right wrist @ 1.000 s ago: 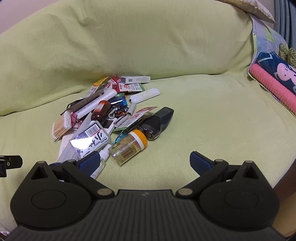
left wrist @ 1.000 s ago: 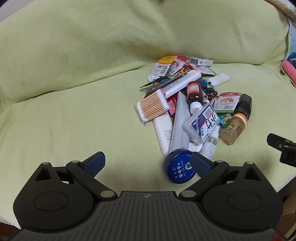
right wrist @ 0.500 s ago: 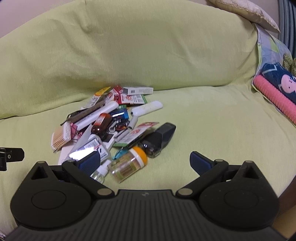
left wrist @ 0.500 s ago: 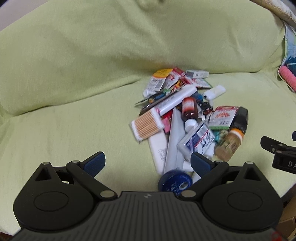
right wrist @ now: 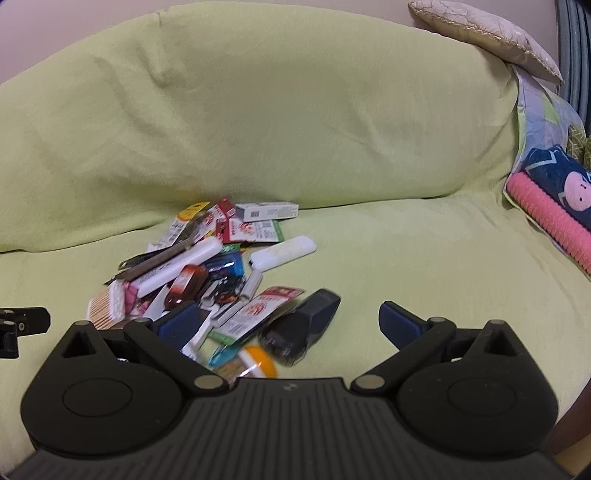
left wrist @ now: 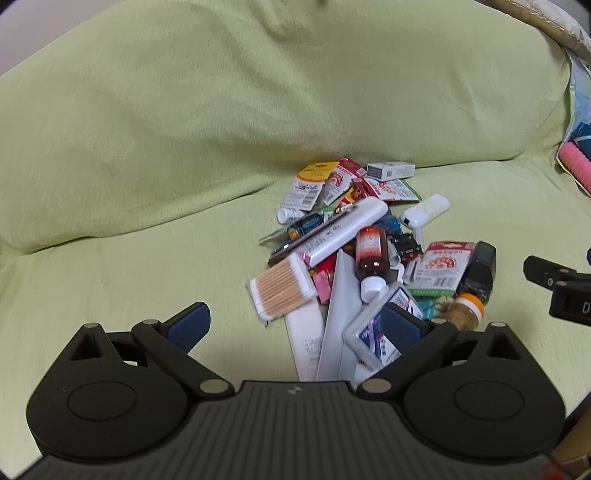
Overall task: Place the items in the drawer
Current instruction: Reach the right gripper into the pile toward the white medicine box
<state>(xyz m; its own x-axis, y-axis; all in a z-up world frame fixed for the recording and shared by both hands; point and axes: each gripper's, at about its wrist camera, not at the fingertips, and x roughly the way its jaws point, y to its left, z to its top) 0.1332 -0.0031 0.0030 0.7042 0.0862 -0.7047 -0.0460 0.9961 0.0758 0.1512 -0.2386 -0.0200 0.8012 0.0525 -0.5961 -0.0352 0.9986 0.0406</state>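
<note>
Green cloth (left wrist: 147, 166) covers the whole sofa, seat and backrest, and fills most of both views. Right wrist view, right edge: stacked cushions, a pink ribbed one (right wrist: 550, 218) under a navy patterned one; a beige pillow (right wrist: 487, 33) sits on the backrest at upper right. Left gripper (left wrist: 295, 325): jaws spread wide, blue pads well apart, holding nothing. Its right pad overlaps a clear flat case with a barcode label (left wrist: 365, 339) in the picture; contact cannot be confirmed. Right gripper (right wrist: 284, 323): jaws equally wide, empty; left pad sits in front of the near edge of the pile, right pad over bare cloth. Pile of small items (left wrist: 365, 258) lies on the seat, centre-right in the left view, lower-left of centre in the right view; no drawer is visible in either frame. Pile contents, large to small: long white tube (left wrist: 343, 230) lying diagonally, flat white tube (left wrist: 306, 339) at the near edge, black wedge-shaped bottle (right wrist: 303, 328), bundle of cotton swabs (left wrist: 282, 291) at the pile's left, brown bottle with white cap (left wrist: 371, 254), orange-capped jar (left wrist: 467, 310), small white box (left wrist: 389, 170) at the far edge. Right view is blurred near the bottom.
</note>
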